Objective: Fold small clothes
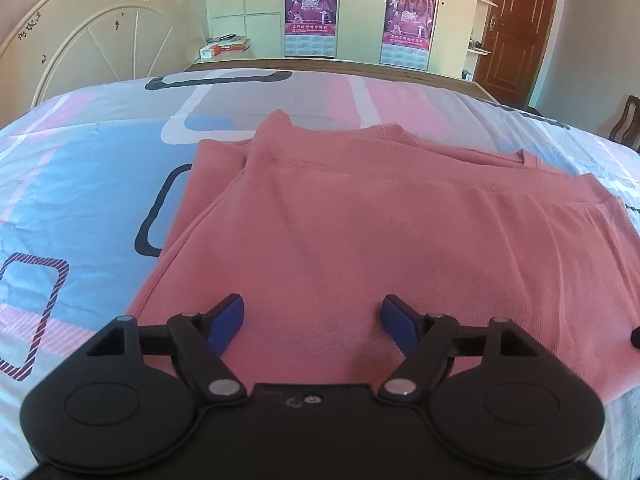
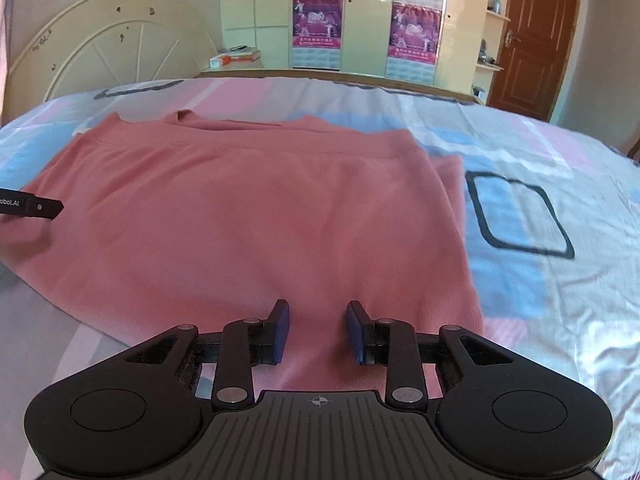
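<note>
A pink knit garment (image 1: 360, 232) lies folded over on the patterned bed sheet, its ribbed hem edge across the far side; it also shows in the right wrist view (image 2: 248, 216). My left gripper (image 1: 312, 320) is open and empty, over the garment's near left part. My right gripper (image 2: 318, 330) is open and empty, over the garment's near right edge. The tip of the left gripper's finger (image 2: 44, 207) shows at the left edge of the right wrist view, over the garment.
The bed sheet (image 1: 80, 184) has pink, blue and white blocks with dark outlined squares (image 2: 520, 216). A cream headboard (image 1: 96, 48) stands at the far left. Wardrobes with posters (image 1: 312, 8) and a brown door (image 1: 516, 28) are beyond the bed.
</note>
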`<control>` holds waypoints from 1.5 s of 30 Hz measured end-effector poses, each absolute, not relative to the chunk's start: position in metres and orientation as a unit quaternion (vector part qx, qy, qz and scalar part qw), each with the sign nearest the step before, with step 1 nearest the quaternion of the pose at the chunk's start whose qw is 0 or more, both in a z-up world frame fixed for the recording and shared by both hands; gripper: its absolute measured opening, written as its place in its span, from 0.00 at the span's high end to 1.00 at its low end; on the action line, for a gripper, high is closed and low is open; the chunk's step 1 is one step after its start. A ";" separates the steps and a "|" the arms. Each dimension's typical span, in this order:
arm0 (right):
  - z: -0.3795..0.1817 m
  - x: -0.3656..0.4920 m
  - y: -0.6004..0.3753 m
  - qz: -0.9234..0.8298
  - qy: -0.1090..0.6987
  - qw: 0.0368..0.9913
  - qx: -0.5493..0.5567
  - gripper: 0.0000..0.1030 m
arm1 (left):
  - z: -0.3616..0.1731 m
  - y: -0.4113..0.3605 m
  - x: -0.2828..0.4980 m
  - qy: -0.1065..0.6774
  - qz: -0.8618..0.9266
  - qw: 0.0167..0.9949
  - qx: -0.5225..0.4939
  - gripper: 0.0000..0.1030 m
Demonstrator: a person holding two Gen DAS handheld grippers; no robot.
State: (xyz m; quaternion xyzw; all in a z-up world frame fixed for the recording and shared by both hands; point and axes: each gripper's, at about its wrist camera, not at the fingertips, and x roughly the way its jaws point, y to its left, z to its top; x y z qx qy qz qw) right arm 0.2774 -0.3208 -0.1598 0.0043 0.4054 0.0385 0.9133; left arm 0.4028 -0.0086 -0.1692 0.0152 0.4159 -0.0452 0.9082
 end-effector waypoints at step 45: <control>-0.148 0.372 -0.190 0.044 0.412 0.910 -0.001 0.68 | -0.160 0.008 0.425 0.447 -0.081 0.889 0.050 0.14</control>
